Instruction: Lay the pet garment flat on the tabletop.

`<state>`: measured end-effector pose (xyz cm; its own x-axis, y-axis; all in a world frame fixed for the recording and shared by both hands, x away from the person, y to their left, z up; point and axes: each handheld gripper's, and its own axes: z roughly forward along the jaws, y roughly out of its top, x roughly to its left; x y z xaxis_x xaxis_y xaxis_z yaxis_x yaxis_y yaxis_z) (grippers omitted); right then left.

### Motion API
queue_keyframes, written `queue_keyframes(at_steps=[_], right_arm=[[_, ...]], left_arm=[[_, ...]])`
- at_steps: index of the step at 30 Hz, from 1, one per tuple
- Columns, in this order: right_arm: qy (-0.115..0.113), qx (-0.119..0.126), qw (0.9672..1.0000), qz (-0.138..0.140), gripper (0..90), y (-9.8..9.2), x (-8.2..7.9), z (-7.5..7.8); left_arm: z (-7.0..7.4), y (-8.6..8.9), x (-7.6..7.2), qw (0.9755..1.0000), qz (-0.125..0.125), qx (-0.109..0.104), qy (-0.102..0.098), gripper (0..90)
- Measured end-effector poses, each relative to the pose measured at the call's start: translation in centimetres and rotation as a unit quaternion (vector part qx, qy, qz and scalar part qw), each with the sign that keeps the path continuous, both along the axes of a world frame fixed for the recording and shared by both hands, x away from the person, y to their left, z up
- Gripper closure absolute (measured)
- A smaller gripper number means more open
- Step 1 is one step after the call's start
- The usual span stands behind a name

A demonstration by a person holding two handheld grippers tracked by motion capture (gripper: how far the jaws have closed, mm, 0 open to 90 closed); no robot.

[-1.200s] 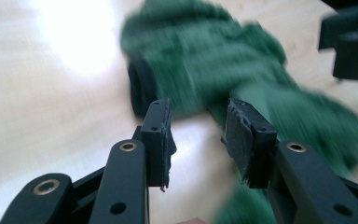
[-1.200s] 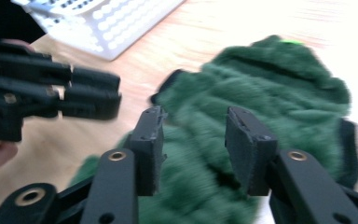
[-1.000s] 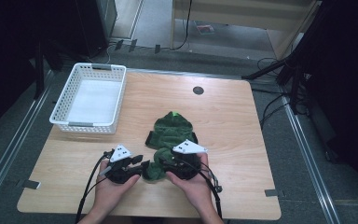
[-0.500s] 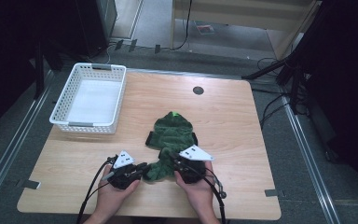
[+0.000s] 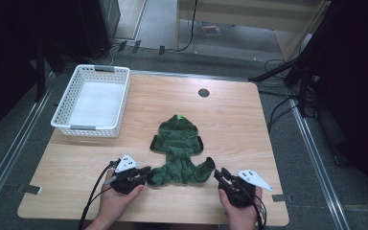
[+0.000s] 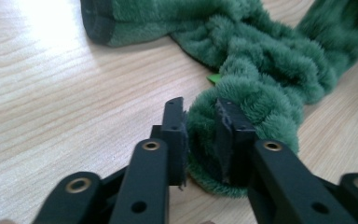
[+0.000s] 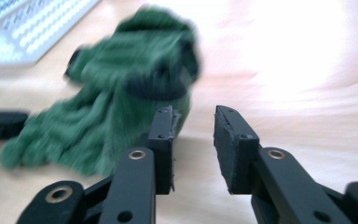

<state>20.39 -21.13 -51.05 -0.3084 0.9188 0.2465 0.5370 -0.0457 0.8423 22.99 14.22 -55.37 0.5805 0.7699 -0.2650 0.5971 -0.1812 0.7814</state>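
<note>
The fuzzy green fleece garment lies mid-surface, its near-left corner pinched in the left gripper; the right gripper, jaws just reopened and empty, is best re-closed on the near-right corner before spreading

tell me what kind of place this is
Probably a lab or recording workspace, not a home: a bare wooden table on a grey floor with metal rails, loose cables around it, and dark equipment stands at the side.
</note>
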Motion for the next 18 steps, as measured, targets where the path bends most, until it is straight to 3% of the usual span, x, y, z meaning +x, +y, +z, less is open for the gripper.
queue_keyframes(at_steps=[2,4,6,8,10,14,17,18], right_arm=[[-0.027,-0.002,0.9996,-0.008,65.2,-0.3,-0.1,0.8],[-0.037,-0.011,0.9993,0.004,62.7,0.1,0.0,1.1],[-0.023,-0.022,0.9988,0.036,60.1,1.1,0.5,0.7],[-0.002,-0.047,0.9962,0.073,56.7,2.4,1.0,-0.3],[0.005,-0.072,0.9939,0.083,56.3,3.3,1.4,-1.2],[0.038,-0.072,0.9918,0.099,60.1,4.0,2.3,-2.3],[0.055,-0.083,0.9898,0.102,62.2,4.1,2.3,-2.9],[0.058,-0.084,0.9896,0.102,62.3,4.0,2.3,-3.0]], left_arm=[[0.0,0.2,-0.1,0.9999,0.004,-0.013,-0.005,65.0],[0.0,0.3,-0.1,0.9998,0.008,-0.018,-0.003,56.7],[0.0,0.3,0.1,0.9997,0.005,-0.022,0.007,49.4],[0.0,0.2,0.2,0.9996,0.0,-0.021,0.018,44.5],[0.0,0.1,0.1,0.9998,-0.001,-0.012,0.015,44.5],[0.1,-0.2,-0.2,0.9996,-0.014,0.02,0.013,67.9],[0.3,0.4,0.0,0.9997,-0.004,0.019,0.016,84.2],[0.3,0.6,0.1,0.9997,-0.002,0.019,0.015,86.0]])
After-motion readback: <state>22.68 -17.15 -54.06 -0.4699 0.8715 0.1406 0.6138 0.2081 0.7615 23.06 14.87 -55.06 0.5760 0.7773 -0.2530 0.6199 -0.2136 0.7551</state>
